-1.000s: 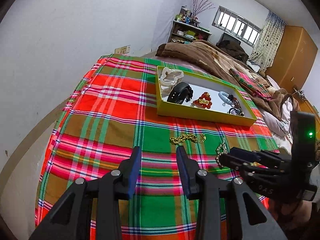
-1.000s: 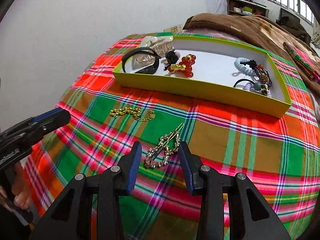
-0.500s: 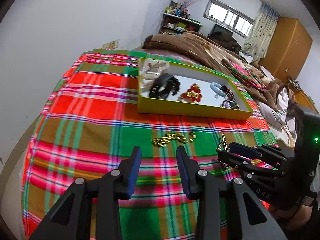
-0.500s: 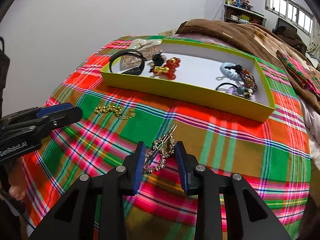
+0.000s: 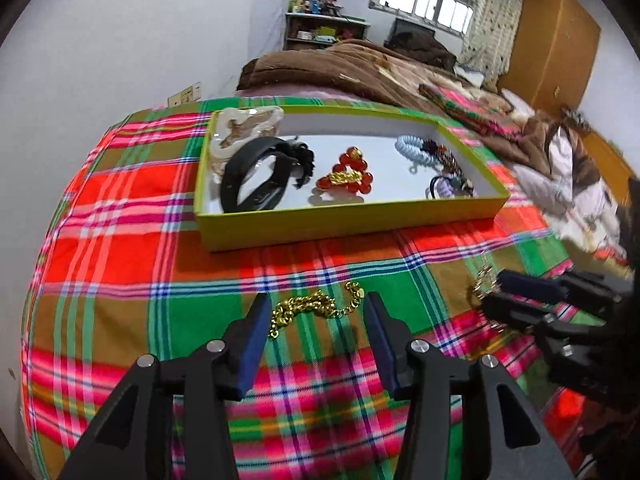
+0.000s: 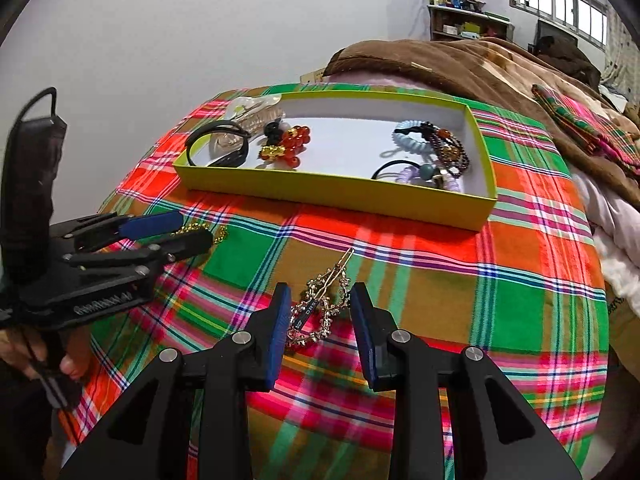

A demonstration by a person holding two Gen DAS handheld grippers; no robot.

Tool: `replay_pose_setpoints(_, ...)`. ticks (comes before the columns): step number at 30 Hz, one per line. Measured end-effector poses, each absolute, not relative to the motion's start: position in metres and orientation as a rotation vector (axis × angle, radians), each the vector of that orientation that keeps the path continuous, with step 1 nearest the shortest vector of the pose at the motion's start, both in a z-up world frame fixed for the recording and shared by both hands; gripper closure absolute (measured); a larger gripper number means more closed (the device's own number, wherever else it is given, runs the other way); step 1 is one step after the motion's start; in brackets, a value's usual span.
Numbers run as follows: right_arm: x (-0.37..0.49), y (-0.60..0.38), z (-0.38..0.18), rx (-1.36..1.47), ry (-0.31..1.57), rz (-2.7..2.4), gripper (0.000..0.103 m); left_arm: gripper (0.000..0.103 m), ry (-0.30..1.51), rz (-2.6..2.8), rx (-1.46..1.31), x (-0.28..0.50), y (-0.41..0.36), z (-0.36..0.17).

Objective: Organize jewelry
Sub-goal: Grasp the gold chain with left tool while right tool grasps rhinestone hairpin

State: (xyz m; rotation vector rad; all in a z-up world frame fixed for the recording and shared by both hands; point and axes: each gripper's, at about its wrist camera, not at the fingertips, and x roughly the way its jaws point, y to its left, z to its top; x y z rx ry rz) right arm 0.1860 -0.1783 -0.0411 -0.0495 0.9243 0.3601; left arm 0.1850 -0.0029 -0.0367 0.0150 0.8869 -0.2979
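A yellow-green tray (image 5: 344, 222) (image 6: 332, 192) on the plaid cloth holds a black band (image 5: 256, 180), a red bead bracelet (image 5: 348, 174), a blue coil tie (image 5: 412, 146) and other pieces. A gold chain (image 5: 316, 306) lies on the cloth between the open fingers of my left gripper (image 5: 316, 312). A gold jewelled hair clip (image 6: 324, 300) lies between the open fingers of my right gripper (image 6: 320, 304). Neither pair of fingers touches its piece. Each gripper shows in the other's view: the right one (image 5: 520, 296), the left one (image 6: 168, 232).
The plaid cloth (image 5: 120, 240) covers a rounded table against a white wall. A bed with a brown blanket (image 5: 360, 64) lies behind the tray. A wooden wardrobe (image 5: 552, 40) stands at the far right.
Both grippers have moved forward and down towards the cloth. The gold chain now lies between the left fingers. The hair clip still lies between the right fingers, which have stayed open.
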Motion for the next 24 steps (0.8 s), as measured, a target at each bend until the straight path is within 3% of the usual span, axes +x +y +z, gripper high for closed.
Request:
replay_pose_setpoints(6, 0.186, -0.188, -0.039, -0.029, 0.918, 0.353, 0.072, 0.048, 0.87, -0.271, 0.147, 0.183, -0.02, -0.04)
replay_pose_setpoints(8, 0.184, -0.19, -0.038, -0.028, 0.914, 0.351, 0.072, 0.058, 0.864, -0.243, 0.18, 0.18, -0.023, -0.04)
replay_pose_setpoints(10, 0.183, -0.191, -0.036, -0.023, 0.912, 0.35, 0.072, 0.082, 0.861, -0.232, 0.187, 0.179, -0.022, -0.039)
replay_pose_setpoints(13, 0.18, -0.194, -0.034, -0.02, 0.906, 0.351, 0.072, 0.096, 0.861, -0.203, 0.184, 0.178, -0.018, -0.038)
replay_pose_setpoints(24, 0.168, -0.206, -0.017, -0.004, 0.869, 0.342, 0.072, 0.099, 0.841, -0.243, -0.005, 0.157, 0.002, -0.021)
